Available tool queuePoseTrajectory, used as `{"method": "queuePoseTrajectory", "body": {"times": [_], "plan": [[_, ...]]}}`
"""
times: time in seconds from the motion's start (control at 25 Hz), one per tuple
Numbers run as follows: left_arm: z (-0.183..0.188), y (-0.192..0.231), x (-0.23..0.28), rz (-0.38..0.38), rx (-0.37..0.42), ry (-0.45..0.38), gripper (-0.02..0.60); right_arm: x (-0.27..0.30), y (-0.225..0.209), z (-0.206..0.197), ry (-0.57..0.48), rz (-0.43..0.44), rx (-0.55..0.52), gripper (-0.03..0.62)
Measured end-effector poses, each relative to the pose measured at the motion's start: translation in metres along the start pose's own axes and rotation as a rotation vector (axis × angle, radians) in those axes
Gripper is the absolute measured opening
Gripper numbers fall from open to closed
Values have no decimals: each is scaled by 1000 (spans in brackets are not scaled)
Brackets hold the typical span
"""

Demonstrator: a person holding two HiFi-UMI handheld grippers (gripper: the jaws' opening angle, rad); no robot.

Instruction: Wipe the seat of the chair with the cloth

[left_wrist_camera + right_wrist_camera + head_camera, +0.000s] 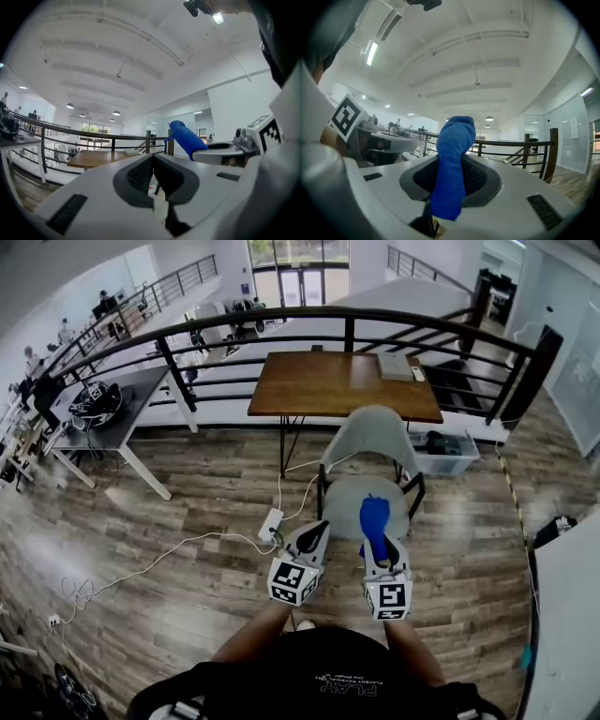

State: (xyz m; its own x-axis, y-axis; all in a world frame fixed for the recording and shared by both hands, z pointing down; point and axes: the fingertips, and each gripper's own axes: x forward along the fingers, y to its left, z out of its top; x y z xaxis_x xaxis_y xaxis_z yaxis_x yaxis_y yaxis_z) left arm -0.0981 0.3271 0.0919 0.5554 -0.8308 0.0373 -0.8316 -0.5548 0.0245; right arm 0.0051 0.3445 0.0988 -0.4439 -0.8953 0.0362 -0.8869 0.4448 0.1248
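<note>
A grey chair stands pushed toward a wooden table, and its seat (349,501) lies just beyond both grippers. My right gripper (377,547) is shut on a blue cloth (374,520), which sticks up out of its jaws over the seat's front edge. In the right gripper view the cloth (452,164) stands upright between the pads. My left gripper (309,538) is held beside it at the seat's front left corner, shut with nothing in it (153,174). From the left gripper view the cloth (186,138) and the right gripper (229,151) appear at the right.
The wooden table (319,382) stands behind the chair backrest (375,435), with a black railing (281,320) beyond. A white power strip (270,523) and cables lie on the wood floor at left. A plastic bin (445,454) sits under the table. A grey desk (117,413) stands far left.
</note>
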Motion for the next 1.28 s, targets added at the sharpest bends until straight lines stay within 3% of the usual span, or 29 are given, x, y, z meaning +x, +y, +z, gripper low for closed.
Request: {"method": "queuePoseTrajectory", "body": {"times": [0.64, 1.28], "plan": [[-2, 71, -10, -10, -26, -5, 2, 47, 37, 6, -34, -27, 79, 112], [2, 101, 56, 19, -31, -3, 2, 115, -6, 9, -57, 46, 151, 114]]}}
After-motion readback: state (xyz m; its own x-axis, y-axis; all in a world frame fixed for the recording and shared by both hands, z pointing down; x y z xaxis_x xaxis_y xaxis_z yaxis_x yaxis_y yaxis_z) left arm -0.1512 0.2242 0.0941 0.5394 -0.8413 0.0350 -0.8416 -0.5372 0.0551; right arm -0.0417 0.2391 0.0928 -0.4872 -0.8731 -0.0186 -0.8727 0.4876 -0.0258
